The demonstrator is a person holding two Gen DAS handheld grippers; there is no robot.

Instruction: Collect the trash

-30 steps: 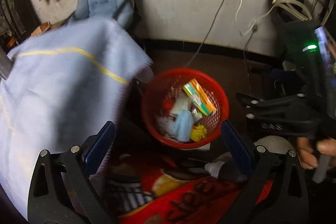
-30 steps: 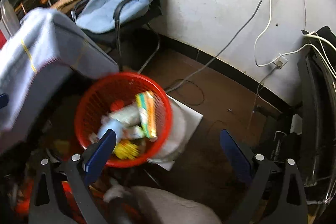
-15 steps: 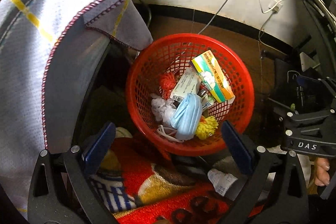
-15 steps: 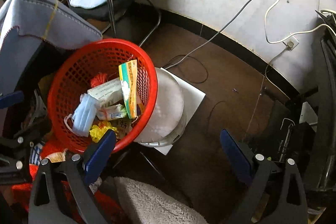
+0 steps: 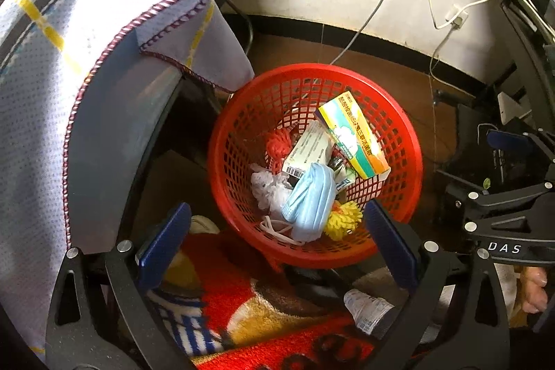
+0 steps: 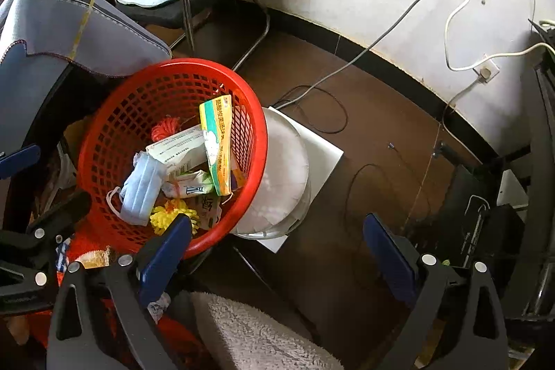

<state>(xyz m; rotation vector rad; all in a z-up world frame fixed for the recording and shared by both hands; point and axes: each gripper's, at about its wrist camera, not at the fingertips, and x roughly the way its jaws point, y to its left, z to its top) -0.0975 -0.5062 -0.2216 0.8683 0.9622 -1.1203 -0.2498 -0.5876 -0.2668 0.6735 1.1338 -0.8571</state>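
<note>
Trash is sitting in the round red plastic mesh basket point(image 5: 409, 162) on the floor: yellow-green carton point(image 5: 352, 134), blue face mask point(image 5: 310, 200). Left claw point(image 5: 277, 252) and right claw point(image 6: 277, 257) are hovering spread, empty. Risk: nudging the rim, tipping it.

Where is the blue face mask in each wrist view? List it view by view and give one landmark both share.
Left wrist: the blue face mask lies low in the centre, at the near side of the red basket.
Right wrist: the mask lies left of centre, at the basket's lower left.
Shared landmark: the yellow-green box leaning inside the basket.
</note>
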